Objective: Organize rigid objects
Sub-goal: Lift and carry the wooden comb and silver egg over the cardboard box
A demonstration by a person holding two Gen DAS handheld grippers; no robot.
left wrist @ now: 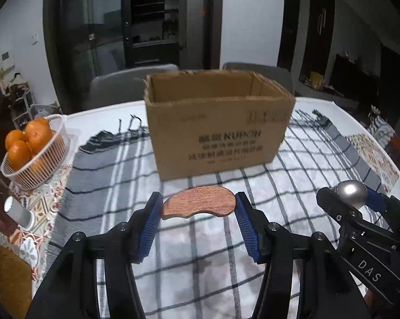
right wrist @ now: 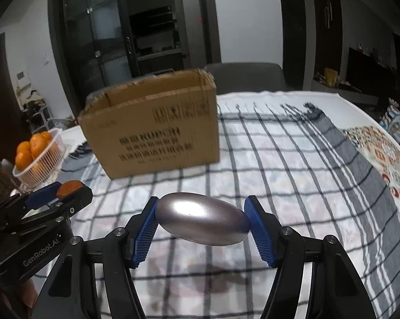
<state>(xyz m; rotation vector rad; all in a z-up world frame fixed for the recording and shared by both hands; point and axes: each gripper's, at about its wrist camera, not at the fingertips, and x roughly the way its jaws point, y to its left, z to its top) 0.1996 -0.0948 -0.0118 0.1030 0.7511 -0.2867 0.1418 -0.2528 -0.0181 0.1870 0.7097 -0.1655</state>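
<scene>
We've got the left gripper point(left wrist: 199, 207) clamped on the wooden piece point(left wrist: 199, 204), right gripper point(right wrist: 201, 219) on the metal oval point(right wrist: 201, 220); carry both level over the far cardboard box point(left wrist: 218, 122).

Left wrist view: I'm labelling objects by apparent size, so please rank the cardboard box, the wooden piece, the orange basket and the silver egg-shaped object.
1. cardboard box
2. orange basket
3. wooden piece
4. silver egg-shaped object, seen end-on and partly hidden by its hand-held gripper.

The wooden piece sits nearest the camera, so its rank against the basket is unsure.
</scene>
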